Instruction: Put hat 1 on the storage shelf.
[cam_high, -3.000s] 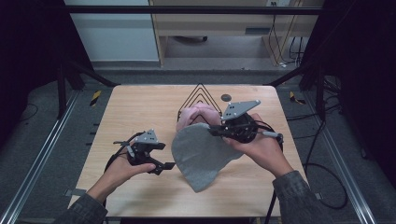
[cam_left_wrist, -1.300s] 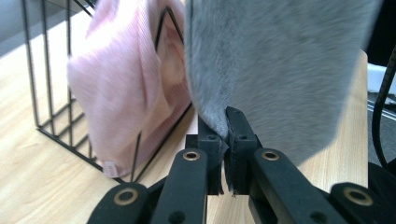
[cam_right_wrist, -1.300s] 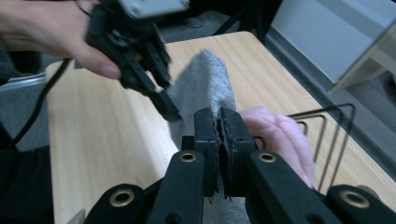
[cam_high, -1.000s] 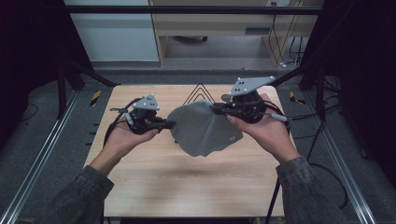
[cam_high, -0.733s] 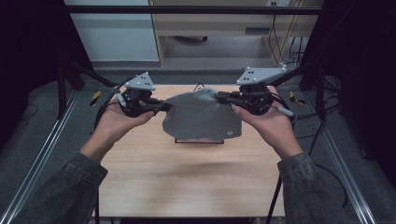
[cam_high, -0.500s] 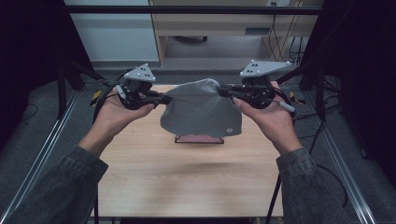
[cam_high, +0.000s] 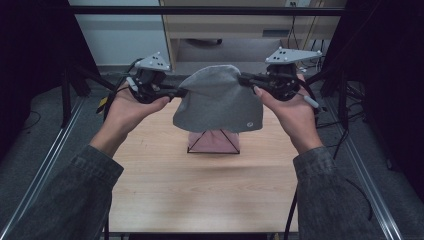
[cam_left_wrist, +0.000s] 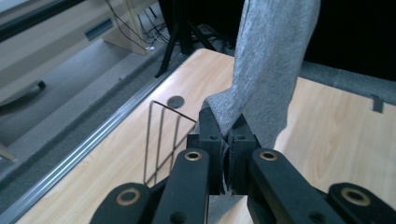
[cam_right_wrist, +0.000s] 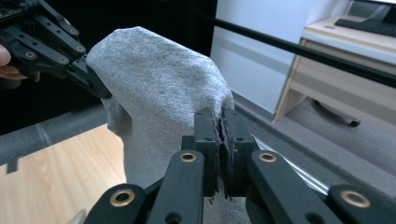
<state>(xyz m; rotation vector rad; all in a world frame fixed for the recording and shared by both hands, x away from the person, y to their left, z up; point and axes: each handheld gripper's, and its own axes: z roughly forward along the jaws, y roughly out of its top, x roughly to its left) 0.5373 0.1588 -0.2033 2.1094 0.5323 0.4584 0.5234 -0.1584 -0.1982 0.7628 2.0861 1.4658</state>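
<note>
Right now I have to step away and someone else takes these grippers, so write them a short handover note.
Left gripper: shut on the grey cloth, pinching its left edge.
Right gripper: shut on the cloth's right edge.
Cloth: hangs in the air between both grippers, clear of the table, above the wire rack with pink fabric in it.
Done: cloth picked up and spread.
Left: probably to lay or fold it; keep both grips.
</note>
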